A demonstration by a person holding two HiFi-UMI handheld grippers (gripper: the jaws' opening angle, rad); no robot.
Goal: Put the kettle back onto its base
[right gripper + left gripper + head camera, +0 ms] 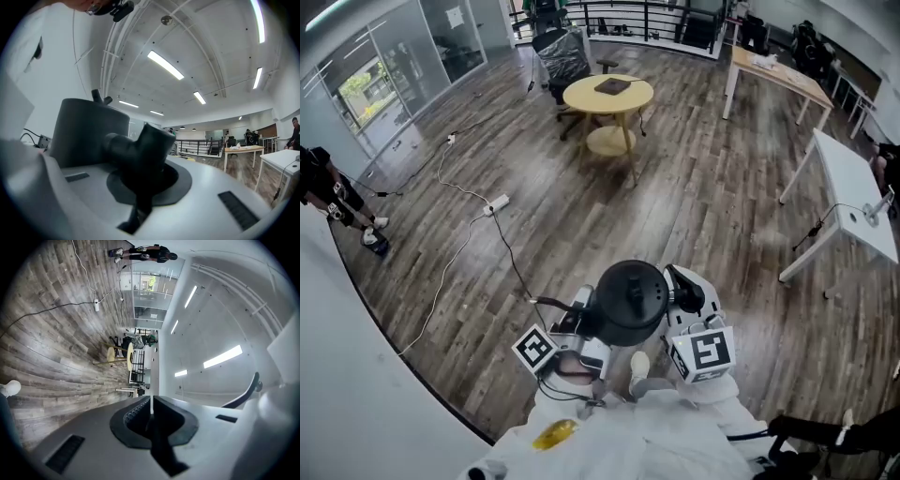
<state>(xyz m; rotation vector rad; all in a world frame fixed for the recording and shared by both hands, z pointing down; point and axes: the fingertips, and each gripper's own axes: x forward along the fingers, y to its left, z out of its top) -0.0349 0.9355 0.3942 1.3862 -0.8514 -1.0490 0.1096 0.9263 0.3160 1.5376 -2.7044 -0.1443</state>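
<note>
A black kettle (630, 300) hangs close in front of me above the wood floor, seen from the top in the head view. My right gripper (680, 292) is shut on the handle at the kettle's right side. In the right gripper view the dark handle (140, 145) sits clamped between the jaws, with the kettle's body (86, 131) to its left. My left gripper (581, 307) is beside the kettle's left side, jaws shut with nothing between them (151, 401). The kettle hides what is under it, and I see no base.
A white surface (356, 375) fills the lower left. On the floor lie a power strip (497, 203) and cables. Farther off stand a round wooden table (607, 94), an office chair (562, 54) and white desks (853, 187). A person (328, 197) stands far left.
</note>
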